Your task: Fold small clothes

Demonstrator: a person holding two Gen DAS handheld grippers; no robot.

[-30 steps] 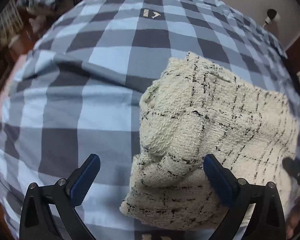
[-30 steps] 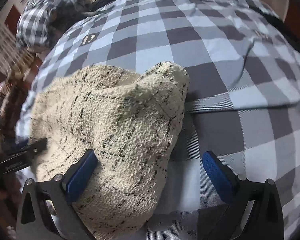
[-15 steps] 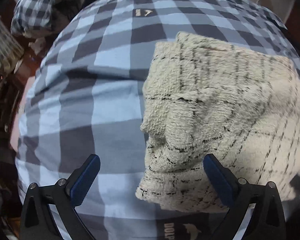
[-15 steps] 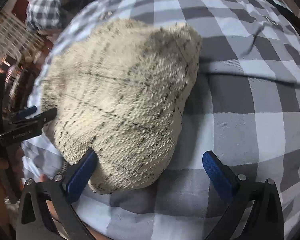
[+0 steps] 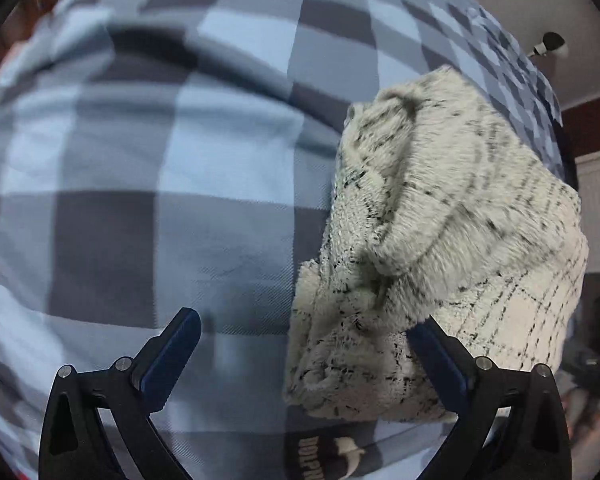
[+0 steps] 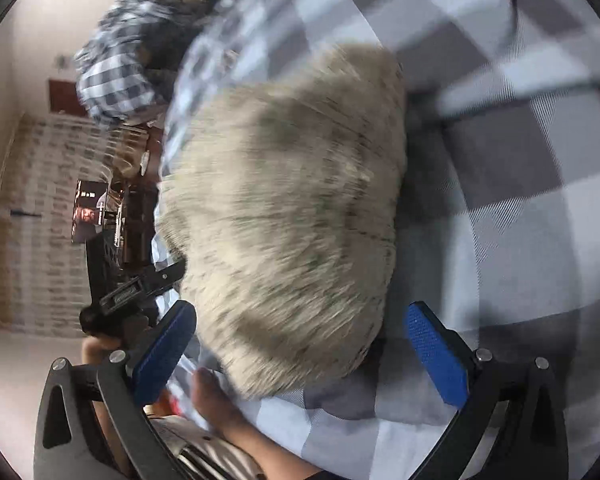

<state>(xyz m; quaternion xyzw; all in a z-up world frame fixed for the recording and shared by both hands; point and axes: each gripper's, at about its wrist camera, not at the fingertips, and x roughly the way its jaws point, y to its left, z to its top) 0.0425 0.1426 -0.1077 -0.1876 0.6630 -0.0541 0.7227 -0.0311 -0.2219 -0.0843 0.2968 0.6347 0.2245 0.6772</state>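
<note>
1. Two hand-held grippers work over one cream knitted garment (image 5: 440,248) with thin black check lines, which lies bunched on the blue-and-grey checked bedspread (image 5: 140,200) of a bed.
2. Left hand-held gripper (image 5: 304,344): its jaws are spread wide. One blue pad is tucked against the near edge of the knit and the other stands over bare bedspread, so it grips nothing.
3. Right hand-held gripper (image 6: 300,344): also released, with both blue pads apart and the near edge of the cream knitted garment (image 6: 292,220) between them. This view is heavily blurred, so I cannot tell whether either pad touches the cloth.
4. Judged from the lumpy, doubled shape, the fold looks partly made but not tidy; a rolled ridge runs across the top of the knit.
5. To do this step well, each tool should probably take a single clean edge or corner, not the thick bunch. The thick knit is likely to sag and slip, so a full, deep bite would suit it. Lifting both sides together would help keep the fold line straight.
6. Pose: the left tool points forward and down, low over the bed, with the garment off to its right. The right tool tilts steeply down at the garment, and the left tool shows at that view's left edge.
7. A heap of checked cloth (image 6: 116,64) lies at the far end of the bed, well apart from the work.
</note>
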